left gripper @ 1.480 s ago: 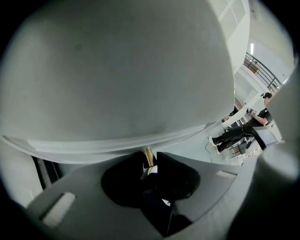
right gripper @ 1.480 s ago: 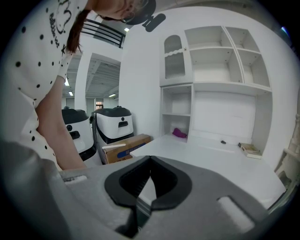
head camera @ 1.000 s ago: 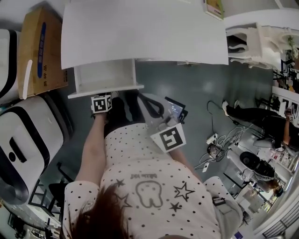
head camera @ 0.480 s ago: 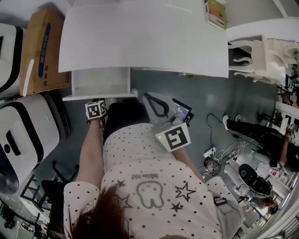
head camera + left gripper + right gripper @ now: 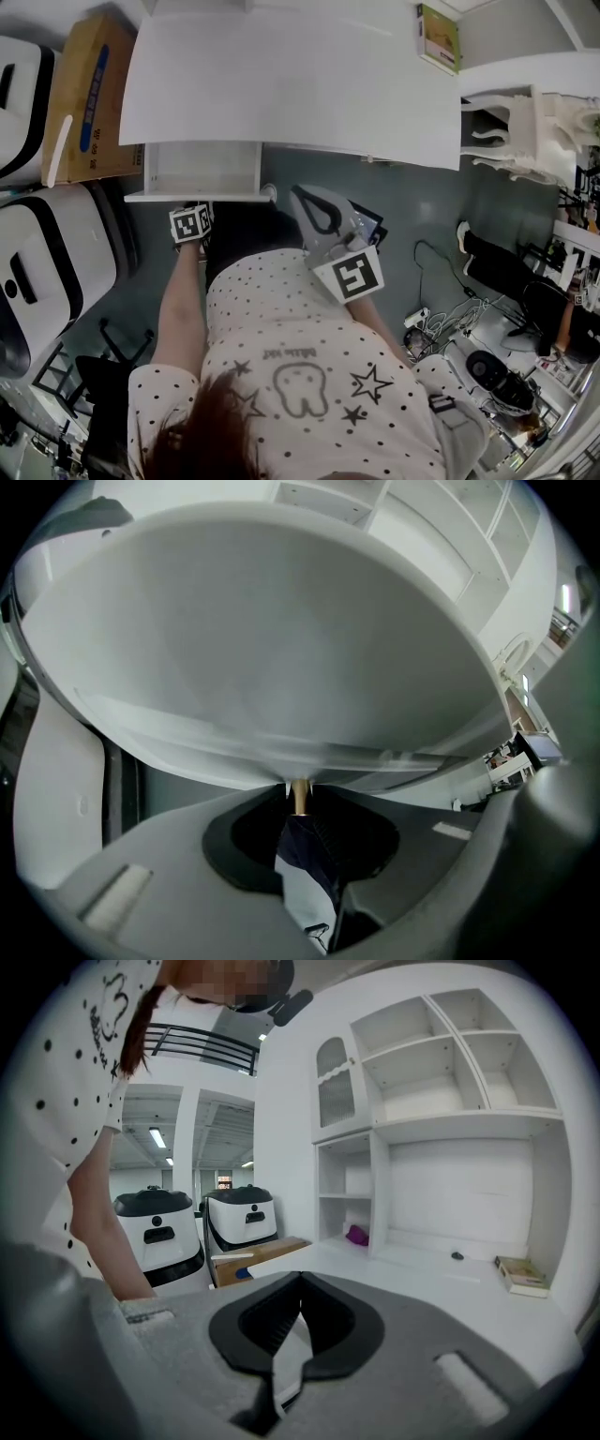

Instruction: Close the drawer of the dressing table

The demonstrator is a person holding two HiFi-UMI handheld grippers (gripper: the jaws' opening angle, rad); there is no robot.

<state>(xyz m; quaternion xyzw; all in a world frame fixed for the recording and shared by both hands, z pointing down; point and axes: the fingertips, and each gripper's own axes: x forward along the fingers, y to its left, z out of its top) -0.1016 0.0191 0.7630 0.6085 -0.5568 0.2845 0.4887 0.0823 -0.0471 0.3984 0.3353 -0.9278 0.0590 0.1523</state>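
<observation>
Clamping the brass knob point(image 5: 300, 794) of the drawer point(image 5: 199, 196), the left gripper point(image 5: 302, 813) presses its jaws on it. The drawer stands partly out beneath the dressing table point(image 5: 300, 84); the right gripper point(image 5: 299, 1279) is closed, empty.

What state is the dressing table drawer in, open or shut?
Open: the drawer juts out from under the tabletop, its inside showing in the head view.

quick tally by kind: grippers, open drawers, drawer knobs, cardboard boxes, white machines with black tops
grippers: 2, left gripper and right gripper
open drawer: 1
drawer knob: 1
cardboard box: 1
white machines with black tops: 2
total: 7
</observation>
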